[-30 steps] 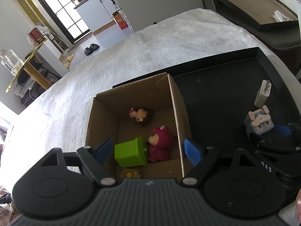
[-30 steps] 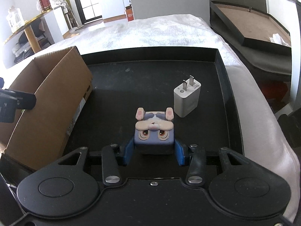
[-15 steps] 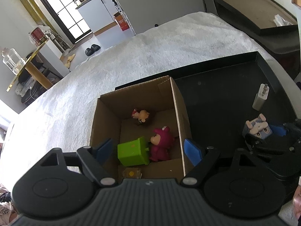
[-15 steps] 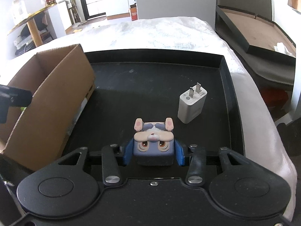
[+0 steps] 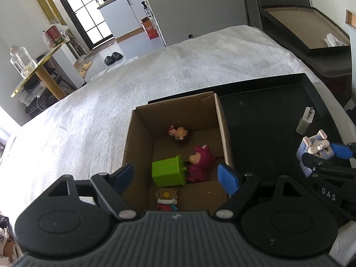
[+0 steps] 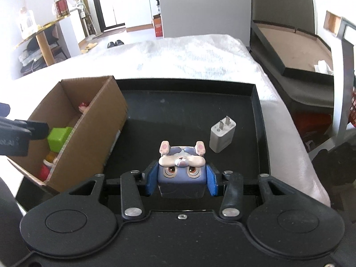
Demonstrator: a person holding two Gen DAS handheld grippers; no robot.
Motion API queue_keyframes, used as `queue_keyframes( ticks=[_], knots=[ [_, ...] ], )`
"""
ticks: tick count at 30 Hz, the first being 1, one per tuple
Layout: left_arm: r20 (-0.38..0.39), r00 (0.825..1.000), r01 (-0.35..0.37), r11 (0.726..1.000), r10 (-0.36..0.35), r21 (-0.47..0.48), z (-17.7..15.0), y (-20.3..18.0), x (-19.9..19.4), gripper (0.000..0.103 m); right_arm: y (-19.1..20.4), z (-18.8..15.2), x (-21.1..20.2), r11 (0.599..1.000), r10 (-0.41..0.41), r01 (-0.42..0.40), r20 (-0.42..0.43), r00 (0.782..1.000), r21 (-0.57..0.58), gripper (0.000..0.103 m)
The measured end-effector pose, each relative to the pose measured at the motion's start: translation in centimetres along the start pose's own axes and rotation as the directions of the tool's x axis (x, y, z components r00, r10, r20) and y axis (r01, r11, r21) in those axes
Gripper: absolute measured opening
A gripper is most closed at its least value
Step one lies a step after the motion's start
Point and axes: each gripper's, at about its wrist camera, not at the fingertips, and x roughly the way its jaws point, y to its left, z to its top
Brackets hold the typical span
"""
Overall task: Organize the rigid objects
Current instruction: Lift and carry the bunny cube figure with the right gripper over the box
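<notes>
Blue pads [image 6: 211, 183] clamp rabbit cube [image 6: 181, 173] (right); left gripper [image 5: 178, 175] gapes over box [image 5: 142, 146]

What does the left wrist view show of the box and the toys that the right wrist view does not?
Only the left wrist view looks down into the cardboard box, showing the pink figure and the small figure at the far wall whole, with the left gripper open above.

Only the right wrist view shows the blue bunny cube's face and the right gripper shut on its sides.

Both show the bunny cube, white charger, green block and black tray.
</notes>
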Motion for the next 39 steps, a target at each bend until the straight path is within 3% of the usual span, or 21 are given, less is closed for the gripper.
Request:
queue_keyframes(
  ticks=[39],
  knots=[
    [0.025, 1.0, 0.016, 0.995, -0.014, -0.095, -2.8, 4.9, -2.8, 0.082, 5.3, 1.6, -5.5, 0.998, 0.019, -0.014, 0.091, 0.996, -0.06, 0.043]
  ],
)
